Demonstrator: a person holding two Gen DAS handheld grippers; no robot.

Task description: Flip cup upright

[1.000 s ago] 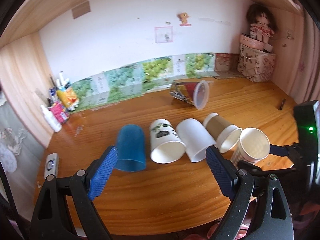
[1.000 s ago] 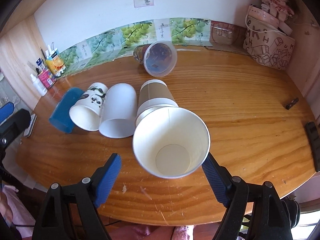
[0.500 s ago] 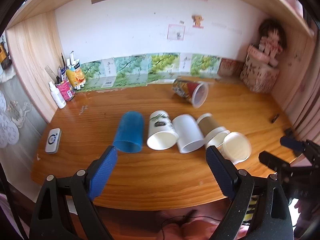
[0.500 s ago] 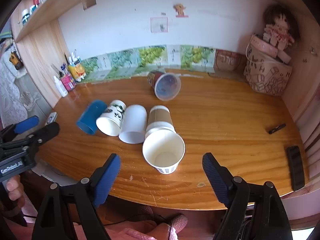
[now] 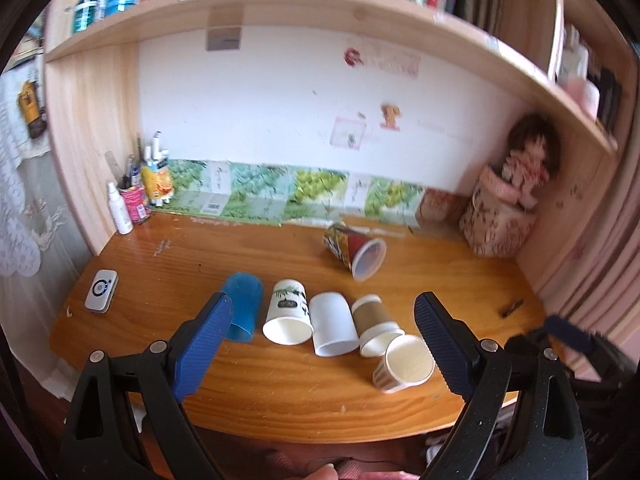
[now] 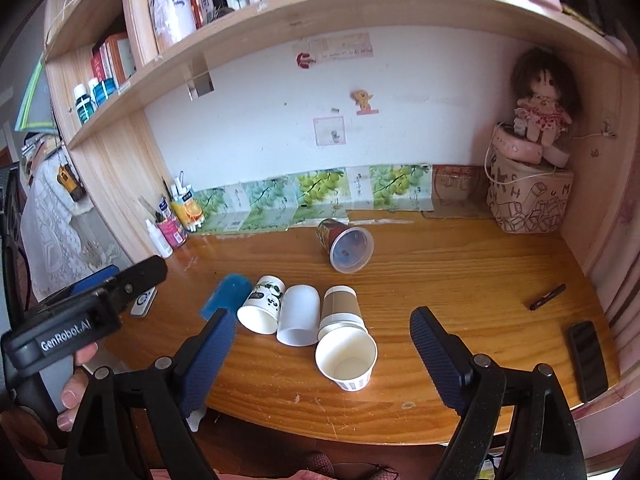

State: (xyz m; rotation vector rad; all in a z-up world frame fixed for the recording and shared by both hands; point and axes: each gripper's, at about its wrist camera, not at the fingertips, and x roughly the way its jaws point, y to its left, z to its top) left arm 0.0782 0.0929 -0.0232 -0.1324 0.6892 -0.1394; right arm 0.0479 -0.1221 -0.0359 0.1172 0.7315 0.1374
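A striped paper cup (image 6: 347, 357) stands upright near the desk's front edge; it also shows in the left wrist view (image 5: 405, 363). Behind it a brown-sleeved cup (image 6: 341, 309), a plain white cup (image 6: 299, 314), a leaf-print cup (image 6: 262, 304) and a blue cup (image 6: 228, 295) lie on their sides in a row. A red printed cup (image 6: 346, 243) lies on its side farther back. My left gripper (image 5: 322, 338) and right gripper (image 6: 320, 346) are both open and empty, held back above the desk's front edge.
The wooden desk (image 6: 460, 280) has a doll on a box (image 6: 532, 176) at back right, bottles and pens (image 6: 176, 216) at back left, a phone (image 6: 588, 356) and a pen (image 6: 547, 297) at right, and a small white device (image 5: 101, 290) at left.
Both grippers have pulled back and up from the desk. The striped cup that lay in front of the right gripper now stands upright on the desk.
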